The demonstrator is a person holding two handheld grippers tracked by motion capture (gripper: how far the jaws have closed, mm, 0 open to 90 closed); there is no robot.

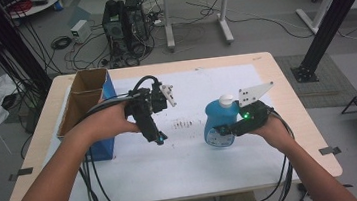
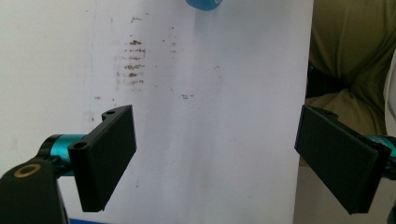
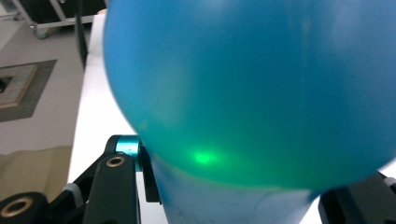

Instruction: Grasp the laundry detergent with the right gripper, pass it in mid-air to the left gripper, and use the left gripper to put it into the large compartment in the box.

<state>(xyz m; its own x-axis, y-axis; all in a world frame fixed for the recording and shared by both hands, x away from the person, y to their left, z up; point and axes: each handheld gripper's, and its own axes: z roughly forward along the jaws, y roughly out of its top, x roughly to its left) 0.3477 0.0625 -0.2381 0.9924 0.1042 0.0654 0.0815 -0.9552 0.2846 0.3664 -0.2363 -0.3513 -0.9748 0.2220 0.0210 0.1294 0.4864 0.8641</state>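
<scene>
White stained sheet (image 1: 181, 145) covers wooden table (image 1: 299, 118); cables litter grey floor. Right gripper (image 1: 227, 128) pinches blue bottle (image 1: 217, 121); left gripper (image 2: 215, 158) spread.

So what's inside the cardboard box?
The cardboard box is open on top, split into two compartments with brown inner walls. Their bottoms are hidden from the high view, so any contents can't be told.

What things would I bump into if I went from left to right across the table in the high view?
Open brown cardboard box → left black tool → patch of small brown stains → blue plastic bottle with a white cap → right black tool, closed on the bottle.
</scene>
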